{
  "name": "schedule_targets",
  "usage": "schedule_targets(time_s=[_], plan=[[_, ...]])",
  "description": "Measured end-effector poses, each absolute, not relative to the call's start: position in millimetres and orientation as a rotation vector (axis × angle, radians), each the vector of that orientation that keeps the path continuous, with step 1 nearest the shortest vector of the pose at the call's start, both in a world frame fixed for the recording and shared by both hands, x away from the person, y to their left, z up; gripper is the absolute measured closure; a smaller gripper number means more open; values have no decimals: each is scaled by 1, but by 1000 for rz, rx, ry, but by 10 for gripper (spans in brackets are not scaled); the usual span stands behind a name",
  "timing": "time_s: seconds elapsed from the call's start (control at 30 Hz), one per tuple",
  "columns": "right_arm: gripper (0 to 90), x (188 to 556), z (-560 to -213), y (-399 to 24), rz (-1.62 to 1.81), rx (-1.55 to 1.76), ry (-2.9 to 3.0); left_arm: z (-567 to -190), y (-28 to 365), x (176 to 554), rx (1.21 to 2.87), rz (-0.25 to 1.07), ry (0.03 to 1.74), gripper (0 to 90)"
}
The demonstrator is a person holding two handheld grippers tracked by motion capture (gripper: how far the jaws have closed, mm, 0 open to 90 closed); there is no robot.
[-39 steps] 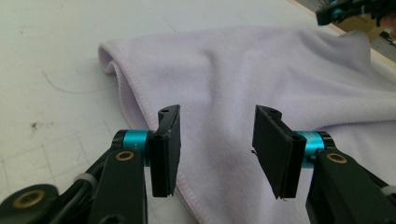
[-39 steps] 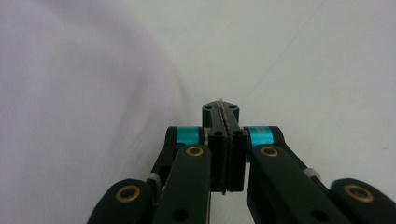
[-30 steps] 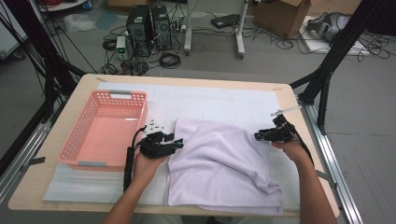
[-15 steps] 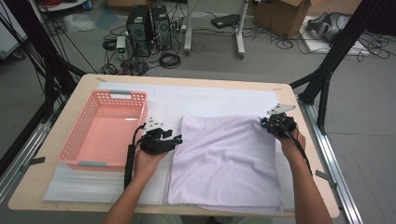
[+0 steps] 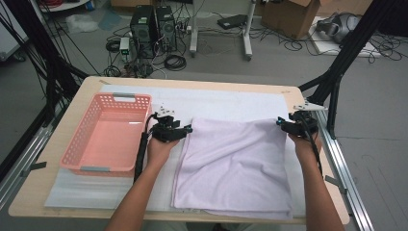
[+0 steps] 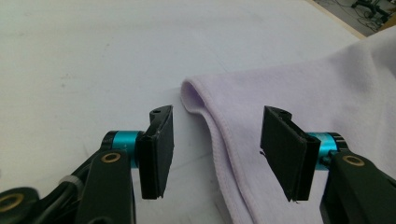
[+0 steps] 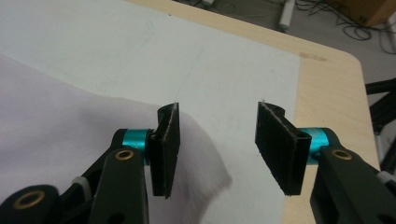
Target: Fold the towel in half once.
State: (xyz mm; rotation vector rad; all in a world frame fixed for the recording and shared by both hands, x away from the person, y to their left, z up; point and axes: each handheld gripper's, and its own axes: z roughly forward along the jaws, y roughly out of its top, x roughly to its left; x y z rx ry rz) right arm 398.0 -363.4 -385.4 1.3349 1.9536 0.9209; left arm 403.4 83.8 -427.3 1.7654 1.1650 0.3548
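Two grippers, left gripper [image 5: 185, 129] and right gripper [image 5: 280, 123], are spreading their jaws beside the soft, floppy towel [image 5: 235, 166], best pinched at its corners.

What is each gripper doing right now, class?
Left gripper: open, jaws just opening, either side of the folded lilac fleece towel's edge, not pressing.
Right gripper: open, jaws just opened, holding nothing, towel corner beside it.

The high view is looking forward and down on the pale wooden desk [image 5: 57, 192] from above the person's side. Both gripper views are riding low and close, sharing the folded lilac towel [image 5: 235, 163] [image 6: 299, 93] [image 7: 56, 126], each facing one far corner.
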Motion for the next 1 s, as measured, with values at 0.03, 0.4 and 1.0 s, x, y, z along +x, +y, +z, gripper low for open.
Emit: schedule_targets(time_s=[0.03, 0.4, 1.0], plan=[[491, 396, -384, -367, 967, 1360, 1964, -428, 82, 408, 1772, 354, 1177, 445], [463, 383, -392, -383, 1034, 1428, 2027, -441, 62, 453, 1770, 248, 1223, 434], [472, 403, -413, -371, 1085, 1535, 2080, -441, 87, 458, 1724, 374, 1399, 493]])
